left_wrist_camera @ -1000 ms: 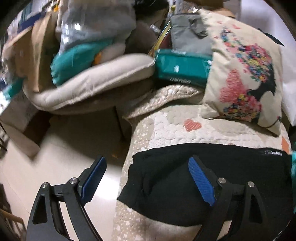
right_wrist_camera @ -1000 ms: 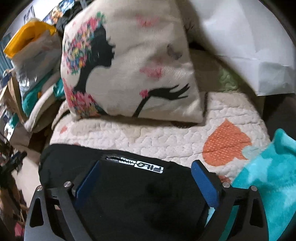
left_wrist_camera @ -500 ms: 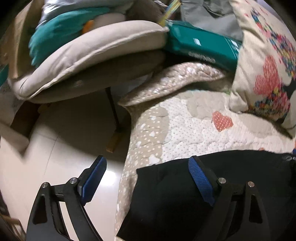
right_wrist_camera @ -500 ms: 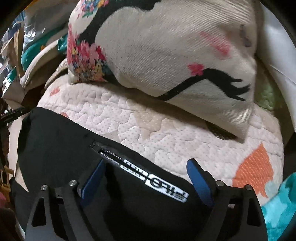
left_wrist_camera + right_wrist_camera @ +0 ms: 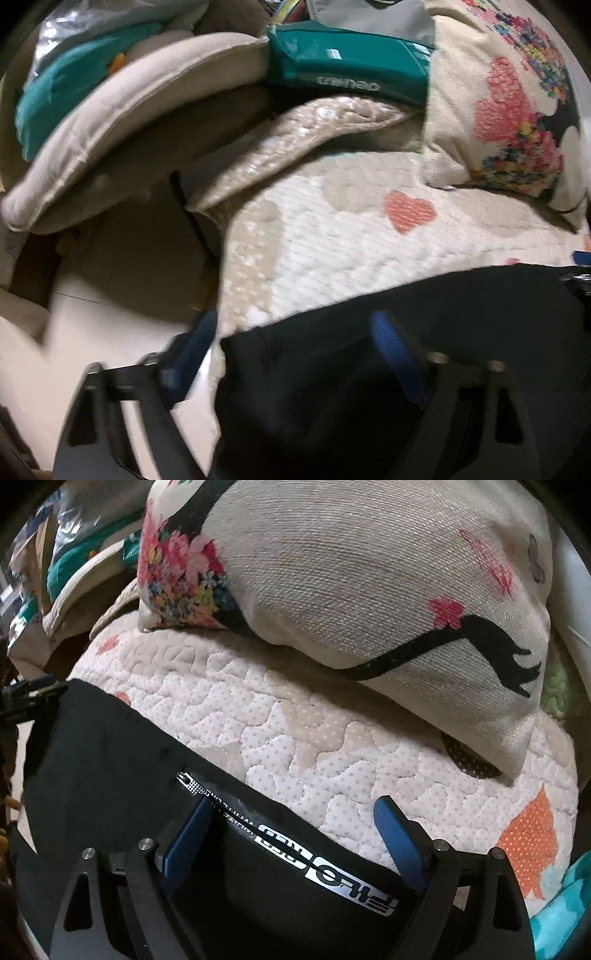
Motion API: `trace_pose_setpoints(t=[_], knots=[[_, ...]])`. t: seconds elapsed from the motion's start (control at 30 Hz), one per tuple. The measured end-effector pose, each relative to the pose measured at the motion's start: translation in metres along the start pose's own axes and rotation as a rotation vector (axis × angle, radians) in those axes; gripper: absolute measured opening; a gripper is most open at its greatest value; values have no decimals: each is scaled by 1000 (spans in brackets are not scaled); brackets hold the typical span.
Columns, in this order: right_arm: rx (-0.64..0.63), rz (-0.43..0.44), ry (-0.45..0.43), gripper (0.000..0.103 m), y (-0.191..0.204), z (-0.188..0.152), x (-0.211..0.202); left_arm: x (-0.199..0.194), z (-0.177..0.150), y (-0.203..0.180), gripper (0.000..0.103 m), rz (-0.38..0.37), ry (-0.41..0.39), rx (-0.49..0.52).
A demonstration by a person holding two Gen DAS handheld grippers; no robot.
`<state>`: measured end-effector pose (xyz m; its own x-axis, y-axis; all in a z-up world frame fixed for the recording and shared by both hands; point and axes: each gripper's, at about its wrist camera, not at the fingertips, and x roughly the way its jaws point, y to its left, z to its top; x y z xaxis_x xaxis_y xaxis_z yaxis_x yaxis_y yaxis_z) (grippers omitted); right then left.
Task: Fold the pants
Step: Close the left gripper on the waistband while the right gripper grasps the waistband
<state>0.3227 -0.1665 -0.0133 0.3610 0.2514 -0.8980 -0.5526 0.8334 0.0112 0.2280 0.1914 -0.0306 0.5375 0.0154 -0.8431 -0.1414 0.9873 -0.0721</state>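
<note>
The pants (image 5: 110,760) are straddled by both wide-spread grippers, left (image 5: 291,343) and right (image 5: 291,823); each edge should be pinched squarely before folding over the quilt (image 5: 314,738)

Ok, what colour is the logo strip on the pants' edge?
Silver-white with black lettering, on the black pants; the logo strip shows best in the right wrist view.

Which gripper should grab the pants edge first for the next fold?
Right, probably. The right gripper is open with the black pants waistband and logo strip between its fingers. The left gripper is also open, but straddles the pants' corner, one finger over the floor.
</note>
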Motion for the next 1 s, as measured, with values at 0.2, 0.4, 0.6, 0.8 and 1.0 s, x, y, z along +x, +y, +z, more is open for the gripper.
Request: trace_pose_setpoints(t=[0.2, 0.4, 0.6, 0.8, 1.0], knots=[[-20, 44, -8, 34, 19, -6, -9, -15, -4, -31, 12, 24, 2, 113], [-14, 25, -13, 7, 27, -11, -26, -42, -7, -36, 12, 56, -40, 112], [13, 17, -67, 6, 41, -25, -67, -88, -16, -37, 12, 59, -95, 112], [1, -9, -109, 5, 63, -48, -113, -150, -47, -42, 12, 66, -154, 119], [0, -7, -142, 5, 84, -93, -164, -206, -93, -44, 12, 70, -208, 99]])
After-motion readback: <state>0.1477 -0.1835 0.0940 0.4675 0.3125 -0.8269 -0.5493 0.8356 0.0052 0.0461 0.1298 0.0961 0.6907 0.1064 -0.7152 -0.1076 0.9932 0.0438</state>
